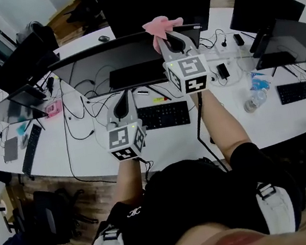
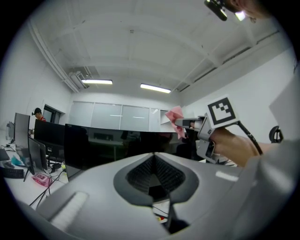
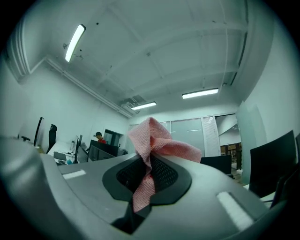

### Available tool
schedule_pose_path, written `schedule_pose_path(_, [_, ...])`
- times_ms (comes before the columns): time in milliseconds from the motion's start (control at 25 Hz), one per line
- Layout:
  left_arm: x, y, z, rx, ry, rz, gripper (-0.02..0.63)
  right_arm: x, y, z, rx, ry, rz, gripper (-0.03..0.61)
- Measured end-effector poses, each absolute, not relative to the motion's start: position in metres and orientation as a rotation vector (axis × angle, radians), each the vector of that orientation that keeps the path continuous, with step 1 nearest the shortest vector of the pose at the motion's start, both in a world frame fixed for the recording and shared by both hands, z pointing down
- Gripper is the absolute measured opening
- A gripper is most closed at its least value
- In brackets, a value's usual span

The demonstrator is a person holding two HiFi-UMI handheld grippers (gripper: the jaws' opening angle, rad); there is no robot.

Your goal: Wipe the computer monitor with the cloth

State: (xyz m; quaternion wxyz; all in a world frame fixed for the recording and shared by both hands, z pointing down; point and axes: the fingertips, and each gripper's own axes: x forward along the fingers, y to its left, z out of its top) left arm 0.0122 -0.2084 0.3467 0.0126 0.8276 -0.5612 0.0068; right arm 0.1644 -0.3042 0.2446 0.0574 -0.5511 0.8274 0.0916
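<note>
At the left, the left gripper (image 1: 123, 107) has its jaws closed together on nothing, low in front of the wide dark monitor (image 1: 102, 60), whose smooth, rigid screen probably marks easily and wants light, even pressure. To the right, the right gripper (image 1: 172, 41) is clamped on the pink cloth (image 1: 163, 25) just above the monitor's top edge. The cloth looks light, soft and floppy, pinched mid-length, and its loose folds beyond the jaw tips are likely the part to press on the glass

The cloth (image 3: 154, 140) in my jaws is pink, coarse-woven and matt. The jaws are matt grey plastic with ribbed black pads (image 3: 164, 172). The monitor (image 2: 103, 143) has a glossy dark screen; the worktop (image 1: 60, 158) is smooth white.
</note>
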Motion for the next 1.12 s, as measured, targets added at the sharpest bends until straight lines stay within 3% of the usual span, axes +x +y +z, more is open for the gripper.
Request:
schedule_pose_path(560, [-0.01,-0.221,0.357,2.561,-1.701,-0.035,0.054,0.188,-0.358,0.269,-1.908,2.511,0.138,0.02])
schedule_pose_path(1120, [0.011,-0.23,0.361,2.614,-1.611,-0.008,0.054,0.255,-0.361,0.272,-2.087,2.38,0.084,0.02])
